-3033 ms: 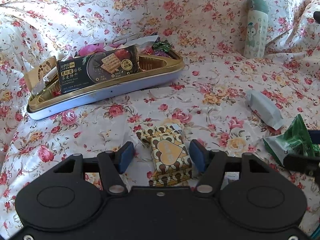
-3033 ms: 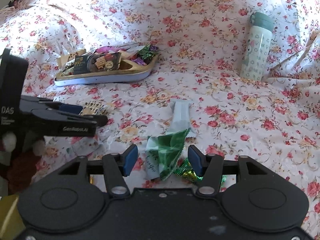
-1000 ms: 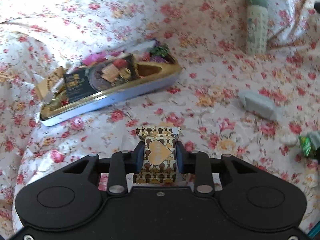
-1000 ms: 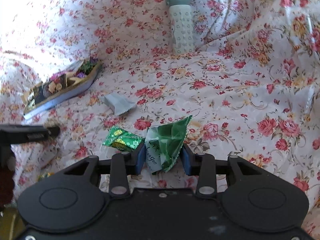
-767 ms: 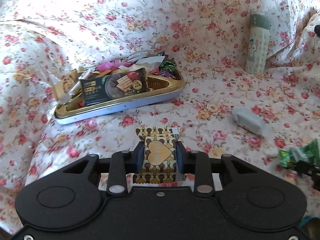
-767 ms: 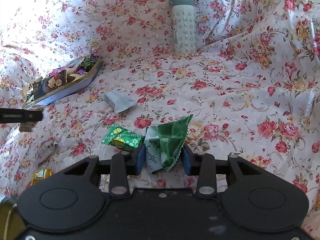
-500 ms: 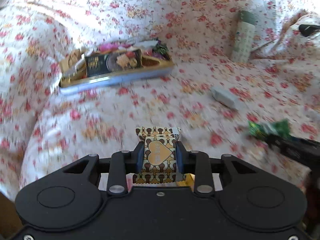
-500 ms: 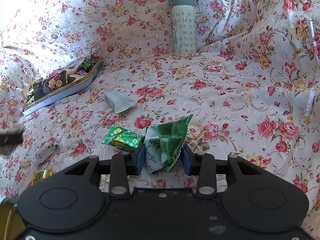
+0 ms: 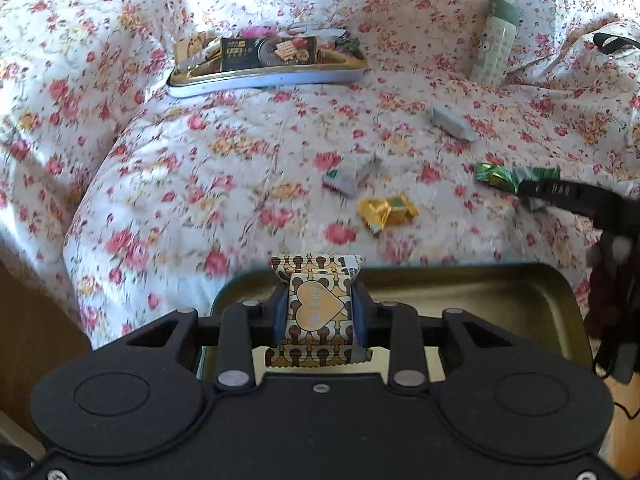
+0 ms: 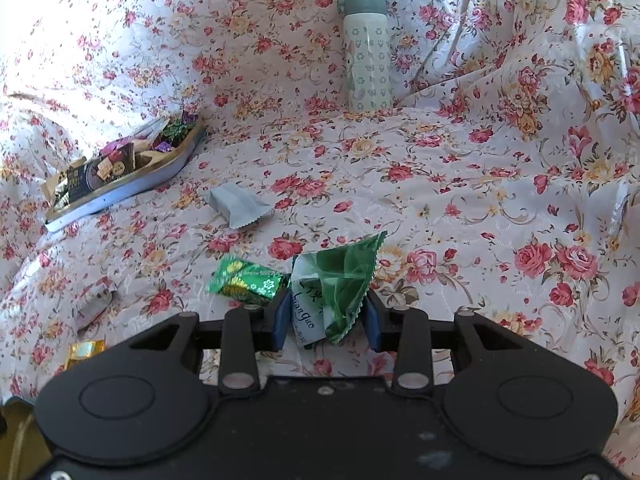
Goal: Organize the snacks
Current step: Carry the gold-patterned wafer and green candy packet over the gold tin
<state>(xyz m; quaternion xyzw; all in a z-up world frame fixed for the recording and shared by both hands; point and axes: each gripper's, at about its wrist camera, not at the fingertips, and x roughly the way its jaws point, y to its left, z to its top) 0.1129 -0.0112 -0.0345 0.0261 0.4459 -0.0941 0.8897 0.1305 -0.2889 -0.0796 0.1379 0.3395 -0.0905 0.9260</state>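
left tongs [image 9: 319, 316] are pinching a brown-and-gold heart-print snack pack [image 9: 318, 312] across its width, pack standing up between the pads so the crimped end pokes out ahead. right below and just past the tips there's an empty gold tin tray [image 9: 520, 292], so my read is the pack is held over it for dropping in, though it isn't down yet.

right tongs [image 10: 326, 316] are clamped on a green wrapper [image 10: 340, 280], gripped low so the loose top fans out in front. a shiny green candy [image 10: 248, 280] lies touching the outside of its left pad, not in the grip.

further out ahead of both tongs is a second tin tray [image 9: 276, 74] already loaded with snack packs. between it and the tongs there are leftovers: a grey sachet [image 10: 236, 206], a gold-wrapped candy [image 9: 386, 212] and a small grey-and-red packet [image 9: 344, 180]. a pale green bottle [image 10: 366, 52] stands upright far ahead, clear of everything.

no table here, it's all on a bed with a floral cover [image 10: 460, 184] – soft and rumpled, bunched up high at the back. wood-coloured floor shows off to the left of the left tongs. sunlight's blowing out the far left corner a bit.
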